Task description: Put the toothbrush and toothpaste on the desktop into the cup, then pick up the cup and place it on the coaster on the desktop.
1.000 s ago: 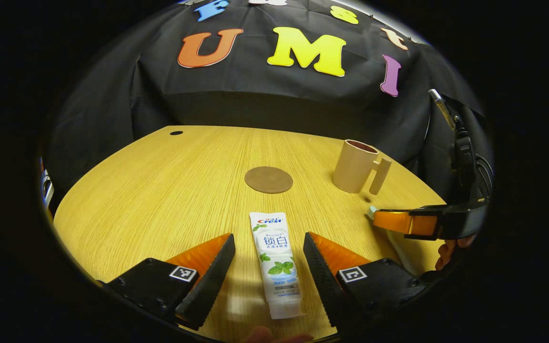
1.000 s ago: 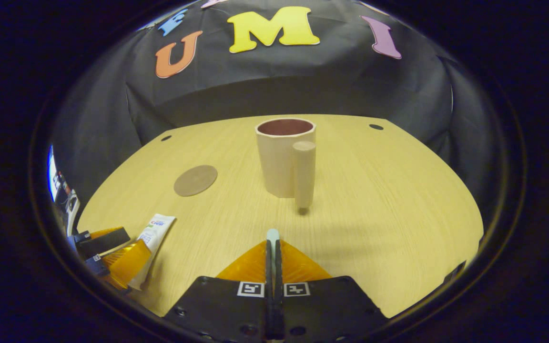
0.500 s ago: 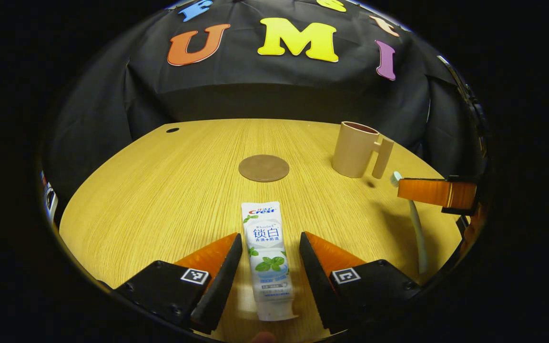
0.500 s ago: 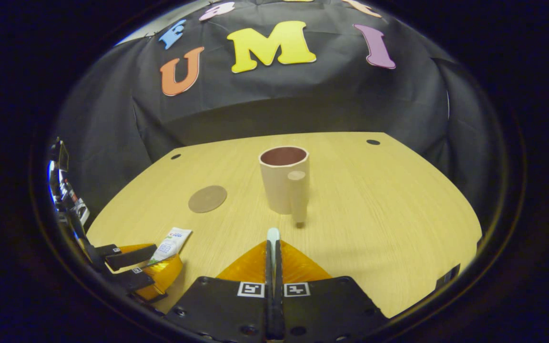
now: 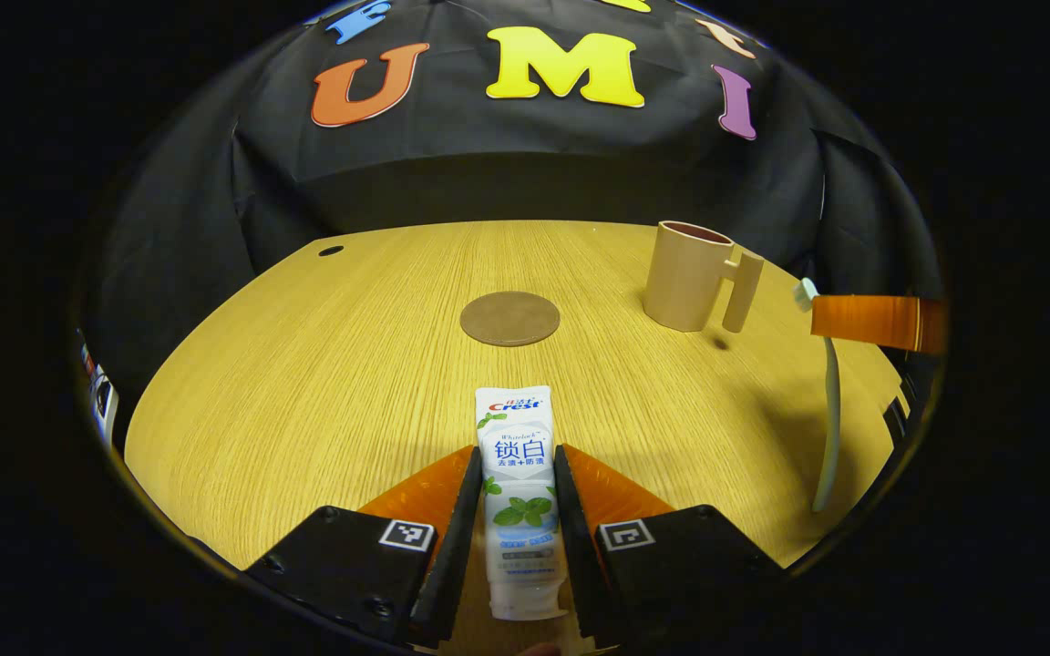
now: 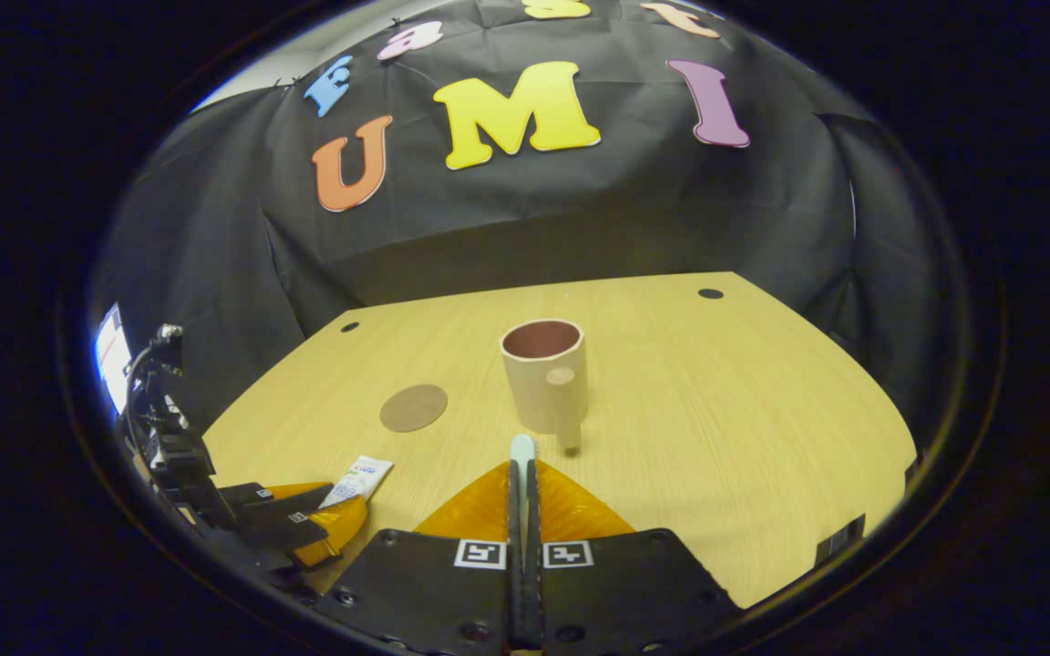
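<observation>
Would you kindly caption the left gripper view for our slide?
Left gripper closed on the toothpaste; right gripper holds the toothbrush near the cup.

One toothpaste tube (image 5: 517, 483) on the counter (image 5: 306, 364), white with a leaf print; one toothbrush (image 5: 828, 401), pale-handled, hanging off to the side; one beige cup (image 5: 687, 276) with a single peg-like handle; one round brown coaster (image 5: 509, 318); that's four task items, one of each kind; two claws in play, the left claw (image 5: 515, 519) and the right claw (image 6: 522, 510), two fingers apiece, so four fingers all told; one counter, with two small dark holes (image 6: 710, 293) near its far edge.
</observation>
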Available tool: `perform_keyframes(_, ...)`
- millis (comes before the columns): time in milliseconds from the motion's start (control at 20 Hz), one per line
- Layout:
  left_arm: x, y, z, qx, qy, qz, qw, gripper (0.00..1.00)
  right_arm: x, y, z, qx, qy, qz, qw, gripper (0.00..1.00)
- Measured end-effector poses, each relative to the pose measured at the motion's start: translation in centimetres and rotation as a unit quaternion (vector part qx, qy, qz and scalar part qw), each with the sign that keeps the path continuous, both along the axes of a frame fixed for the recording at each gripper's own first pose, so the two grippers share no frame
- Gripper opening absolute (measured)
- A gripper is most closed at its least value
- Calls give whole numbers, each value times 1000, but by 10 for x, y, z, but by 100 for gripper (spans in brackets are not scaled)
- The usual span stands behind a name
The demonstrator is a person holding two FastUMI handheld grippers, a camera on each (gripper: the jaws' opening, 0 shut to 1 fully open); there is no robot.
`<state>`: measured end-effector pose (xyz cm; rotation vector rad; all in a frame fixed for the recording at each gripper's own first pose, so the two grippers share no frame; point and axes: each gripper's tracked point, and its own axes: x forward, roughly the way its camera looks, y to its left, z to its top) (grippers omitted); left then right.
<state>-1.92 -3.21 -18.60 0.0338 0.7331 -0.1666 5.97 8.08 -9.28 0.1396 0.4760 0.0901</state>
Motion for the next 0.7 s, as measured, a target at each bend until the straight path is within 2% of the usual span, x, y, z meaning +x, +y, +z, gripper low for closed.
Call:
perform_keyframes(150, 1, 1, 0, 26, 11, -21, 999, 51, -2, 0, 9, 0, -9, 2, 1000, 0)
perform_keyframes(300, 2, -1, 0, 21, 18, -23, 999, 52, -4, 0, 18, -3, -18, 3, 1000, 0)
perform_keyframes(350, 4, -2, -2, 20, 20, -23, 999, 58, -4, -1, 20, -3, -19, 2, 1000, 0)
perform_keyframes(400, 5, -3, -2, 19, 20, -25, 999, 52, -3, -2, 21, -3, -20, 1, 1000, 0)
perform_keyframes(700, 7, -4, -2, 16, 17, -36, 999, 54, -4, -1, 25, 2, -22, 2, 1000, 0)
